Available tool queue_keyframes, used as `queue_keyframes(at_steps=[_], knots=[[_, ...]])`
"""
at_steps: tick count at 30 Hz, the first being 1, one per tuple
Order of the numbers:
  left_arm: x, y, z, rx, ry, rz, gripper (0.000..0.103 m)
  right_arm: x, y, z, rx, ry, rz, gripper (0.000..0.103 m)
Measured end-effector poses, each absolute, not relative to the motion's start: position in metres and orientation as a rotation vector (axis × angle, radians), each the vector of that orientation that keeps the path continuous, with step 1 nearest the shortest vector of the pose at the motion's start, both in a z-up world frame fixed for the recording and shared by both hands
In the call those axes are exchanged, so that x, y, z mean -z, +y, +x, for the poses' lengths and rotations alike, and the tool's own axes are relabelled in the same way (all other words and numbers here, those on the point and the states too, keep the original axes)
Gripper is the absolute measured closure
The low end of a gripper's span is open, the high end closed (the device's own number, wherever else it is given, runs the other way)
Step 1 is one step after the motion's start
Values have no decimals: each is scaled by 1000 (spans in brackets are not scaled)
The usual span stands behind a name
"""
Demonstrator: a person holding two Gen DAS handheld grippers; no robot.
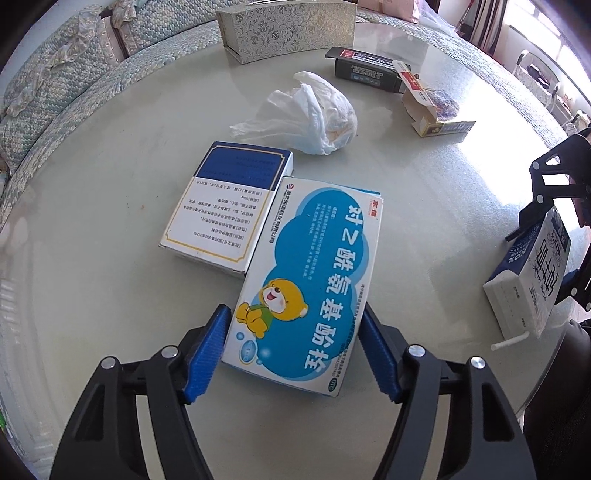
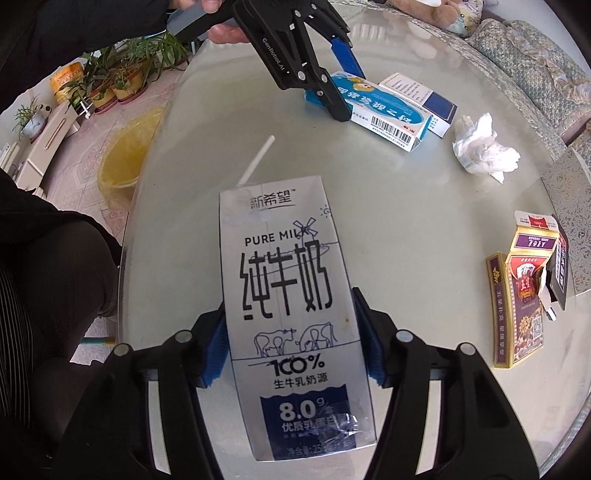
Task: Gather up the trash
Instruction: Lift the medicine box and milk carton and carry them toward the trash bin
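Observation:
My left gripper (image 1: 295,350) has its blue pads against both sides of a blue-and-white medicine box with a cartoon bear (image 1: 314,280), which rests on the glass table; it also shows in the right wrist view (image 2: 384,110). My right gripper (image 2: 291,350) is shut on a white milk carton (image 2: 288,295) with a straw (image 2: 256,158), held above the table; the carton also shows in the left wrist view (image 1: 532,273). A crumpled tissue (image 1: 314,114) and a second blue-and-white box (image 1: 229,206) lie beyond the bear box.
A torn playing-card box (image 2: 517,295) and a black box (image 1: 365,68) lie on the table. A patterned tissue box (image 1: 288,29) stands at the far edge. A yellow-lined bin (image 2: 125,151) sits on the floor beside the table. A sofa (image 1: 55,92) curves around the table.

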State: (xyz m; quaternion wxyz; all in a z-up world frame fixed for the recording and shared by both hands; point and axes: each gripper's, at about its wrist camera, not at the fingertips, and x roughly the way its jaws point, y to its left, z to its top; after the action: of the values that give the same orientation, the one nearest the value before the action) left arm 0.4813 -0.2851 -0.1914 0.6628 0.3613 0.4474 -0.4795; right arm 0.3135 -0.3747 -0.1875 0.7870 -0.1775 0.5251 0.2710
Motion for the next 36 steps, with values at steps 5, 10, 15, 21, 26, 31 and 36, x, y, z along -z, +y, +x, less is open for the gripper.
queue_keyframes(at_steps=[5, 10, 15, 21, 26, 31, 36], knots=[[189, -284, 471, 1011, 999, 820, 38, 181, -375, 309, -551, 1112, -358, 44], [183, -270, 462, 961, 1005, 813, 40, 170, -378, 303, -512, 1088, -359, 44], [164, -244, 455, 906, 999, 742, 40, 156, -373, 302, -460, 1058, -347, 44], [145, -214, 449, 792, 993, 699, 41, 138, -361, 305, -394, 1021, -324, 44], [135, -190, 440, 739, 990, 666, 41, 127, -345, 306, -390, 994, -304, 44], [126, -166, 435, 693, 993, 624, 41, 115, -323, 305, -411, 968, -311, 44], [116, -146, 427, 674, 979, 612, 41, 108, -310, 303, -424, 952, -312, 44]])
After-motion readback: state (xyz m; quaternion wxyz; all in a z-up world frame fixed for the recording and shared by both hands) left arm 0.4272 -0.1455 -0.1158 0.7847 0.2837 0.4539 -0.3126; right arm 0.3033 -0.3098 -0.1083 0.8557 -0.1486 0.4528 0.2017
